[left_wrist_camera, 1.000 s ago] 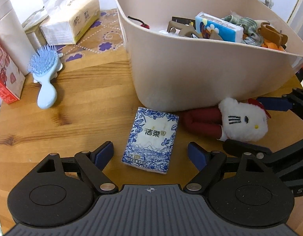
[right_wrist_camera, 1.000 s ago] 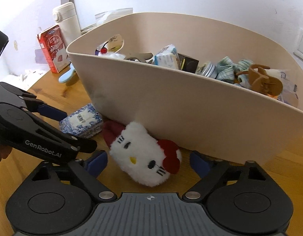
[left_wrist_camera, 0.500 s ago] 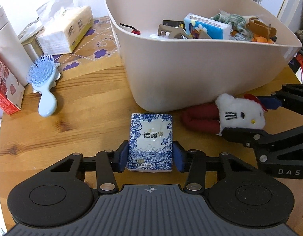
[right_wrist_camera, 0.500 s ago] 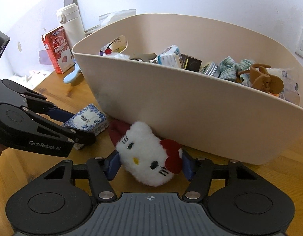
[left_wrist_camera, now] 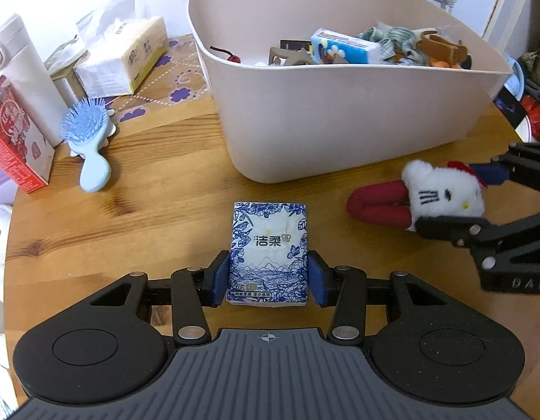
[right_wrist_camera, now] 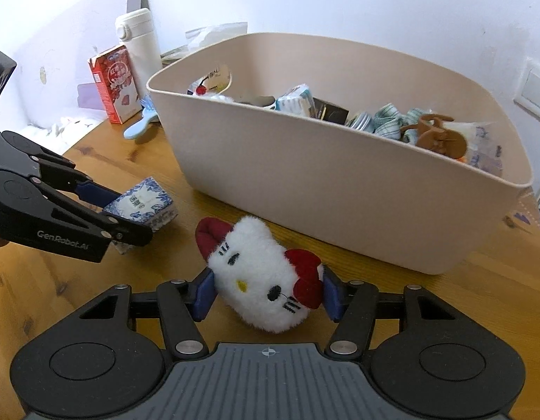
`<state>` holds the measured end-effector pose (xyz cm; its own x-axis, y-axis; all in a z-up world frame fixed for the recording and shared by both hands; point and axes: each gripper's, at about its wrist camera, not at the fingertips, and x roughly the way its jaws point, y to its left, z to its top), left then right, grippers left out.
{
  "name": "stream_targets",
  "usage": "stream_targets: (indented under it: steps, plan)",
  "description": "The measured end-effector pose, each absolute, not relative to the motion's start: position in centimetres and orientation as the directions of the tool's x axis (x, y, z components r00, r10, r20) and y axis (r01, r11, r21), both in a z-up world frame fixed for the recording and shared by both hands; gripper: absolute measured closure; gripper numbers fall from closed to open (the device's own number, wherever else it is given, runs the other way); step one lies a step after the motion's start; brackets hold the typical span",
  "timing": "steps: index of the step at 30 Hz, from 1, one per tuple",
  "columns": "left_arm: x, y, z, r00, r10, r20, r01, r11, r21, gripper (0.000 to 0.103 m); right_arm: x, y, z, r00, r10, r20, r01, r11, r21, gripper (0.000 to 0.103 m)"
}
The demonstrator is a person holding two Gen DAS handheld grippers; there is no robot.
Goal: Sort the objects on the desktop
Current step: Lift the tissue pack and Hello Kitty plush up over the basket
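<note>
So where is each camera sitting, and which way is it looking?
Left wrist view: sits on the left tool, looking down and forward at the tissue pack it grips; the right tool shows at the right edge.
Right wrist view: sits on the right tool, looking down and forward at the plush toy it grips; the left tool shows at left.
Both see the tub, both tools, pack and toy.
</note>
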<state>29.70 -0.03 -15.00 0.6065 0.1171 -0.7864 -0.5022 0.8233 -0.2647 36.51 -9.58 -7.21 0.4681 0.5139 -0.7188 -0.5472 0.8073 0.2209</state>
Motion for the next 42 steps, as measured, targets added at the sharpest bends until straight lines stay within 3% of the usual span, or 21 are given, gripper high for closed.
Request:
stream_targets:
  steps: [16, 42]
  plan:
    - [27.1, -2.9, -11.8, 0.635, 0.178, -0.752, -0.511, 0.827, -0.236, 0.056, 33.5, -14.2, -4.3, 0.518, 0.526, -0.674, -0.571, 0.800, 0.186, 0.048]
    - [27.3, -1.3, -2.3, 0.752, 0.284, -0.595, -0.462, 0.871, -0.169, 0.056, 35.1, -21.6, 3.2, 0.700, 0.493, -0.517, -0.519, 0.848, 0.105, 0.048]
